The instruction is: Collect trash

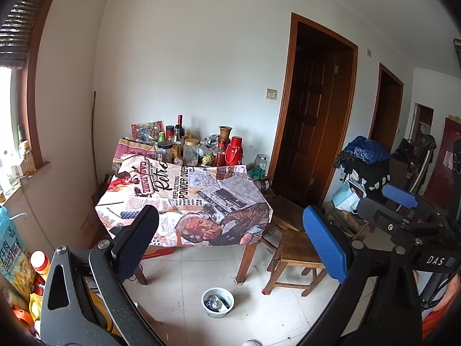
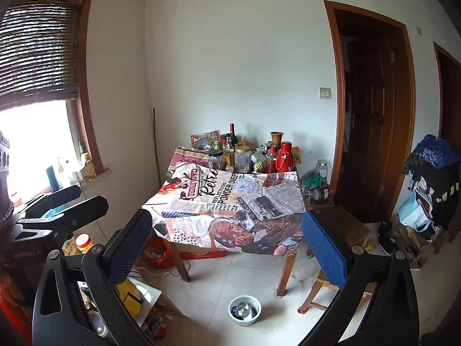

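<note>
Hovering side by side well back from the table (image 2: 184, 262), both tools hold nothing: the left gripper (image 1: 230, 242) is spread wide and empty, and the right gripper (image 2: 227, 245), just to its right, is released the same way. Ahead and below both sits a small bin (image 2: 244, 310) on the floor tiles with a few discards already inside. Beyond it the printed cloth (image 2: 230, 201) looks bare in front, jars and bottles (image 2: 245, 152) crowded at its far edge. That fits either trash still waiting elsewhere or collecting nearly finished
</note>
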The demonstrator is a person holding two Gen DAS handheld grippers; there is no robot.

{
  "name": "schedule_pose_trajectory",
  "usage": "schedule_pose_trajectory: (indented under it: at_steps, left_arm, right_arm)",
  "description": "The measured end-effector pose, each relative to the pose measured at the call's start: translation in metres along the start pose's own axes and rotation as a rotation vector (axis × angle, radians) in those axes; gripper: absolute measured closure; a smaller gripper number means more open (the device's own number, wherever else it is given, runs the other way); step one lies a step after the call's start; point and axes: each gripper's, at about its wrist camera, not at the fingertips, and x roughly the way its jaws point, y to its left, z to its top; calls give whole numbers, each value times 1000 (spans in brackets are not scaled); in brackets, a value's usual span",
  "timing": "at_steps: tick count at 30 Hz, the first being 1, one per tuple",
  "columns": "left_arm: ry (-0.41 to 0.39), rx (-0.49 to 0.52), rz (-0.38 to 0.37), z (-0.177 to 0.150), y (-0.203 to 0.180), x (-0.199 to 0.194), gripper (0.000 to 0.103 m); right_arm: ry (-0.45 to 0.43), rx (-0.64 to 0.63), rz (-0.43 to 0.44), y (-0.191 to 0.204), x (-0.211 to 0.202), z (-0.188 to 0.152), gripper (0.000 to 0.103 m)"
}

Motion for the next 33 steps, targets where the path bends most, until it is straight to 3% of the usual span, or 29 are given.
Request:
schedule_pose_trajectory:
  at_steps: [33]
  left_arm:
    - [22,10,-12,1,-8,12,2]
  right_arm:
    - [30,24,-6,-1,6,5,0]
